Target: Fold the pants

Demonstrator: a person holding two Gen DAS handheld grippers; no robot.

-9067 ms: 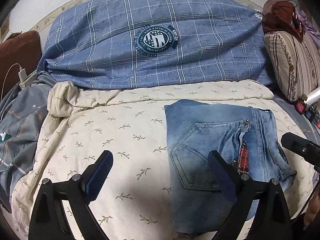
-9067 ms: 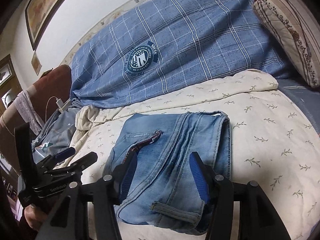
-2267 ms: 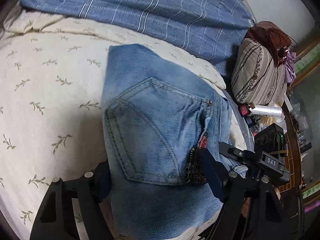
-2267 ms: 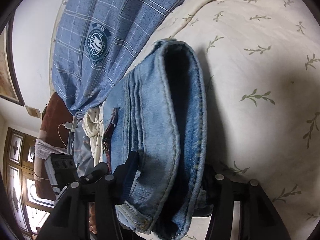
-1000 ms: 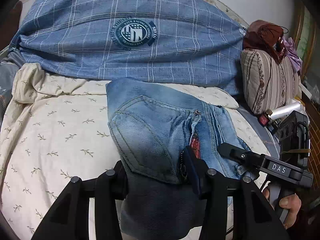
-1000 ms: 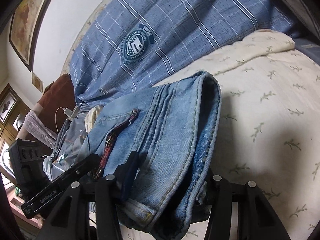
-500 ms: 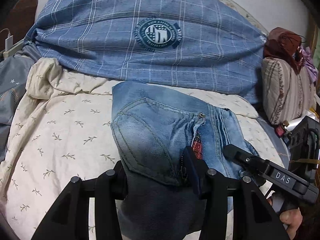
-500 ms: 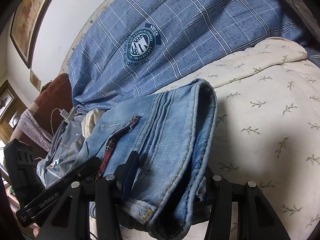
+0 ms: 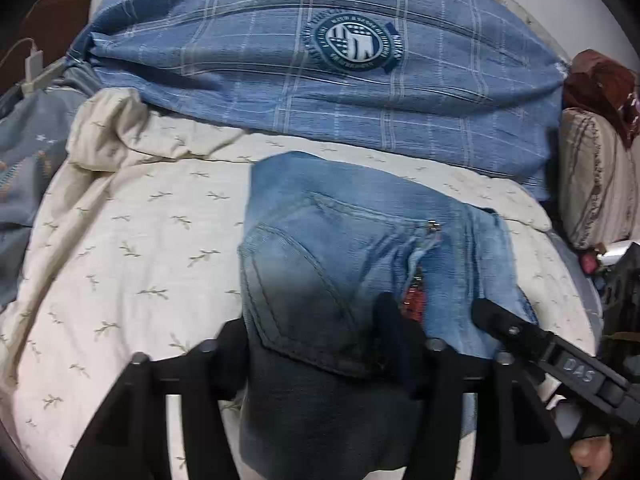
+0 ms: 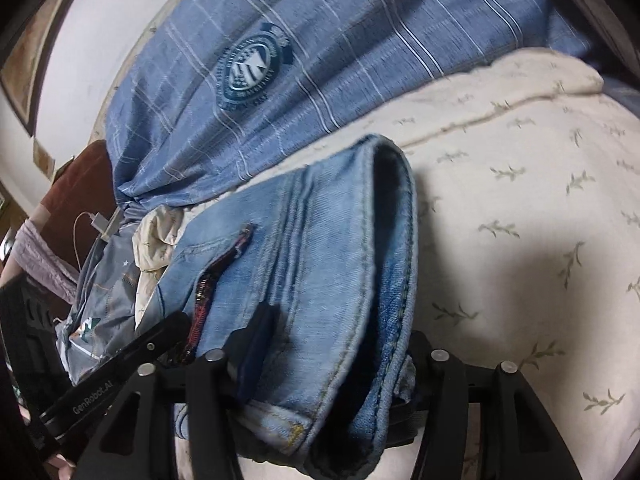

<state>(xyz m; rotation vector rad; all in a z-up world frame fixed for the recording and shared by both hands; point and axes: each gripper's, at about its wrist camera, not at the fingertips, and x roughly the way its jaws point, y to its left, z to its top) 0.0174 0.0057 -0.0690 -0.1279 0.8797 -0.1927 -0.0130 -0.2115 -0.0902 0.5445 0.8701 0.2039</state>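
The folded light-blue jeans (image 9: 360,248) are a thick bundle, back pocket up, held a little above the cream leaf-print bedspread (image 9: 132,248). My left gripper (image 9: 316,344) is shut on the bundle's near left edge. My right gripper (image 10: 332,344) is shut on the bundle's right side, by the hem and seam (image 10: 340,264). The right gripper also shows in the left wrist view (image 9: 560,364), and the left gripper in the right wrist view (image 10: 120,364). The underside of the jeans is hidden.
A large blue plaid pillow (image 9: 320,52) with a round badge lies along the back. A striped cushion (image 9: 596,184) and small items stand at the right. Grey bedding (image 9: 28,160) and a charger cable (image 9: 34,64) are at the left.
Both grippers, once open above the jeans, have closed on the bundle and lifted it. Over the last second it has stayed gripped and the views have shifted slightly.
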